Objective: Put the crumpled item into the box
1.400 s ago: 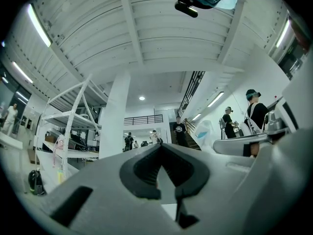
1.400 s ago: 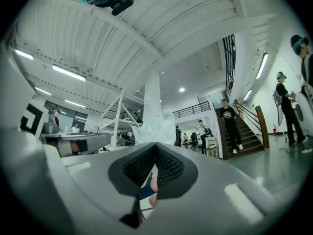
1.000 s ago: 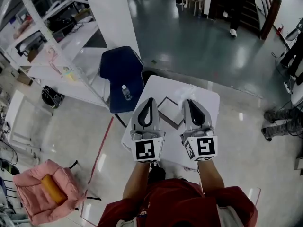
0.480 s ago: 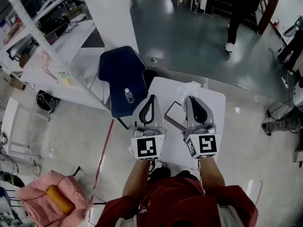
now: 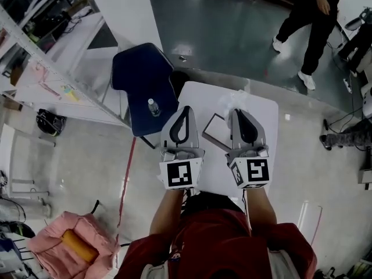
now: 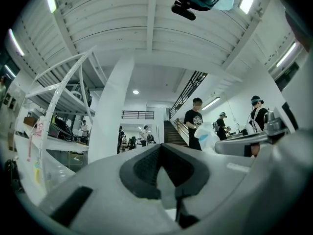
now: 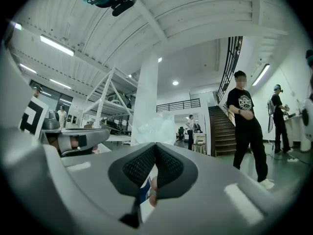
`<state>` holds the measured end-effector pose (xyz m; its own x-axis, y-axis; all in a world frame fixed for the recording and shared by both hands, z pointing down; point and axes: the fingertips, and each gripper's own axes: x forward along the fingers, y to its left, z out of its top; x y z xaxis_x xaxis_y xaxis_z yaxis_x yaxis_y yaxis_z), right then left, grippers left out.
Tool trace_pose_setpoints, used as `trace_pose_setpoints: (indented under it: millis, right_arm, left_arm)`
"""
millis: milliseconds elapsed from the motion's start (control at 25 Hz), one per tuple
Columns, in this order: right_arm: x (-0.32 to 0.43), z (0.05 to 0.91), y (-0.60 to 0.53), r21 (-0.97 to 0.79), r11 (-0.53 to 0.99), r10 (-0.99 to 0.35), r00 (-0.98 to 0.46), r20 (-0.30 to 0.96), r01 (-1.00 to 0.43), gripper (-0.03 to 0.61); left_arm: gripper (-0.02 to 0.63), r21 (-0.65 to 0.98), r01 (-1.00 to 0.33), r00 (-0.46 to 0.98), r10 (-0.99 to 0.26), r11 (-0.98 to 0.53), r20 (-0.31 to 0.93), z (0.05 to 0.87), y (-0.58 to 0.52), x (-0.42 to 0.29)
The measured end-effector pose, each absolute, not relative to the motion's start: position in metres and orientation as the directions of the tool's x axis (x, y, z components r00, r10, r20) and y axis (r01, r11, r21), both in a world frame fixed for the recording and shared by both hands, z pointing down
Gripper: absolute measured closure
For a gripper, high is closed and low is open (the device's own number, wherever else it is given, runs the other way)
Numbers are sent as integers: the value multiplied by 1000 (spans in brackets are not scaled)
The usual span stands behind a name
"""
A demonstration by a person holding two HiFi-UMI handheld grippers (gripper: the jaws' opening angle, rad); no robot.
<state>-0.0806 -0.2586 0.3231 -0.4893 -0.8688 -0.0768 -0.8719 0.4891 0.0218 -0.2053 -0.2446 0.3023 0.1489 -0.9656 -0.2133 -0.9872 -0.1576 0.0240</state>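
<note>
A crumpled clear plastic item (image 5: pixel 236 99) lies at the far side of the small white table (image 5: pixel 197 95). In the right gripper view the crumpled plastic (image 7: pixel 155 128) shows just beyond my jaw tips. A shallow square box (image 5: pixel 213 127) with a dark rim sits mid-table, between the two grippers, its right part hidden by the right one. My left gripper (image 5: pixel 186 109) hovers over the table's left half, its jaws together and empty (image 6: pixel 160 147). My right gripper (image 5: pixel 238 113) is also shut and empty (image 7: pixel 155 145), with its tip just short of the crumpled item.
A dark blue chair (image 5: pixel 139 77) holding a small bottle (image 5: pixel 152 106) stands against the table's left edge. A white rack (image 5: pixel 40 45) runs along the left. A person in black (image 5: pixel 314 16) walks at the top right. A pink armchair (image 5: pixel 70 246) stands at the bottom left.
Both grippers have moved forward over the table, still shut. The crumpled item has come into view past the right gripper. A person has walked in at the top right.
</note>
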Motion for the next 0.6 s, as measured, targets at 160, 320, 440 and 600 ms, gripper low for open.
trace_pose_setpoints:
  millis: [160, 320, 440, 600]
  right_arm:
    - [-72, 334, -271, 23, 475, -877, -475, -65, -880, 575]
    - [-63, 342, -288, 16, 472, -880, -472, -53, -881, 575]
    - [-59, 350, -300, 14, 474, -880, -474, -34, -880, 575]
    - [-59, 360, -320, 0, 482, -876, -482, -5, -876, 575]
  left_arm:
    - [611, 28, -984, 168, -962, -178, -215, 313, -260, -197]
    - [611, 19, -982, 178, -958, -187, -223, 319, -280, -187]
    - [611, 15, -981, 185, -957, -193, -223, 323, -291, -180]
    - [611, 12, -982, 181, -961, -188, -209, 328, -310, -179]
